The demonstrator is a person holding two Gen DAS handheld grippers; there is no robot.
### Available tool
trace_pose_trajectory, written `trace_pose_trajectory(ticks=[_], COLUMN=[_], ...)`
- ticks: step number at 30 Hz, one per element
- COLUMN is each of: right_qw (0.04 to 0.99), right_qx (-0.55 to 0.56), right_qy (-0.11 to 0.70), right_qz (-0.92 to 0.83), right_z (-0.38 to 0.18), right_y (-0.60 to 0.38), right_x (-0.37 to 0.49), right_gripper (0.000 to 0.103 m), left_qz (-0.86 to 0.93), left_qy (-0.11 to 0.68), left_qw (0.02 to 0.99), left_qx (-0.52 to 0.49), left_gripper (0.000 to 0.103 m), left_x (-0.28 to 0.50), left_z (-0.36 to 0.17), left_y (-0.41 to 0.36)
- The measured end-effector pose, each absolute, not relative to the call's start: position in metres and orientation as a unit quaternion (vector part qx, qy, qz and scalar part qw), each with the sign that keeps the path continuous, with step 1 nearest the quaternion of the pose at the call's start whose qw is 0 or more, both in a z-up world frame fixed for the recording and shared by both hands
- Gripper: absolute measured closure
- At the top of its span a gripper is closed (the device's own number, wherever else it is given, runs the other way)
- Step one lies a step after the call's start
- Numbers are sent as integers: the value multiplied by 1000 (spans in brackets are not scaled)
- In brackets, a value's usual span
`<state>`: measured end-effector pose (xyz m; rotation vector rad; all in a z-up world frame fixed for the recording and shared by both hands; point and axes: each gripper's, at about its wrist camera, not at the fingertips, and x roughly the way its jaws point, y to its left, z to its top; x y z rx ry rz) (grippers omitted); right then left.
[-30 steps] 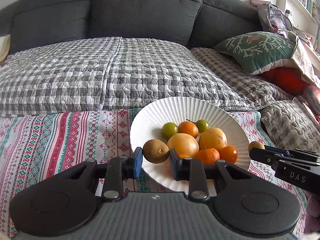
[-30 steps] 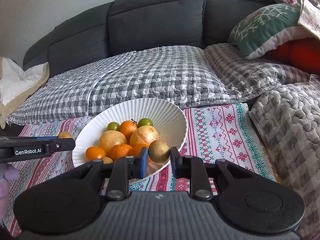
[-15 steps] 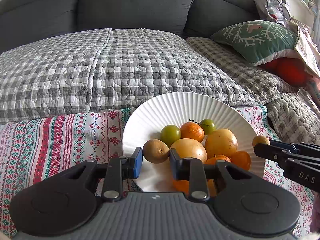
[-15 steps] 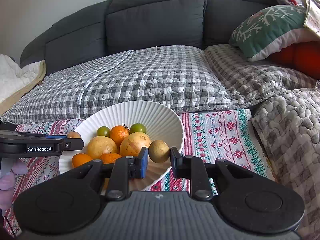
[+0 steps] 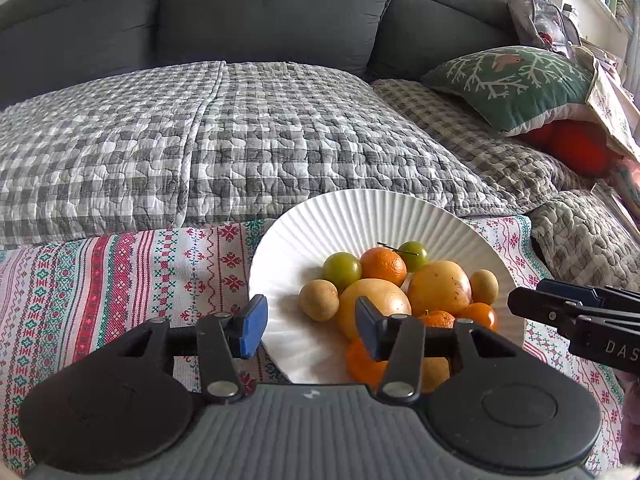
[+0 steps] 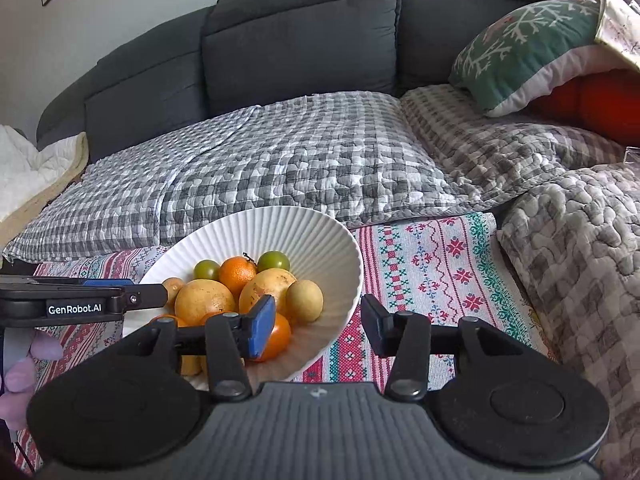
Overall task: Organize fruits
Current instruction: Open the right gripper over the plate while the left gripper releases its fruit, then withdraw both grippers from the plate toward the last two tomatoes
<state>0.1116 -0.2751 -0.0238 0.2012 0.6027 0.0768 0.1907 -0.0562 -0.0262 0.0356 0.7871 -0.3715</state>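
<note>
A white ribbed bowl (image 5: pixel 372 216) sits on the patterned cloth and holds several fruits: oranges, green fruits, yellow round fruits. A small brown fruit (image 5: pixel 319 300) lies in the bowl's left side, another small brown fruit (image 6: pixel 304 301) lies in its right side. My left gripper (image 5: pixel 306 330) is open and empty, jaws wide, just in front of the first brown fruit. My right gripper (image 6: pixel 318 330) is open and empty over the bowl's right rim (image 6: pixel 356 280), near the second brown fruit. Each gripper shows in the other's view, at the bowl's sides.
The bowl stands on a red, green and white patterned cloth (image 5: pixel 120 288). Behind is a grey sofa with a checked quilt (image 5: pixel 240 132). A green snowflake cushion (image 5: pixel 516 84) and red cushion lie at the right. A crumpled quilt (image 6: pixel 580 248) borders the cloth on the right.
Both grippers held a small brown fruit over the bowl; both have opened and the two fruits now lie in the bowl. Both grippers moved closer to the bowl.
</note>
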Motion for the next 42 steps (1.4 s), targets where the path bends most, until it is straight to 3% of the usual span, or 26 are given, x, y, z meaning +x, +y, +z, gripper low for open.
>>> trace_pose_trajectory(ticks=[10,19,32,42], right_qw=[948,944,940,936], right_qx=[97,98,91,72], right_qy=[301,313,328,343], right_qz=[35,25,13,1], right_z=[-10,-2,1,-12], right_y=[-271,-268,-252,-236], right_x=[90,61,22,7], right_gripper=[34,18,2,1], left_qz=[-170,-161,-141,-122], left_qy=[383,377,395,393], left_qw=[908,911,906,910], left_qx=[16,37,55,52], left_gripper=[33,20,8,8], left_x=[157,115,60,37], left_z=[-16,-2,5,-6], left_y=[-50,-48,-43,-26])
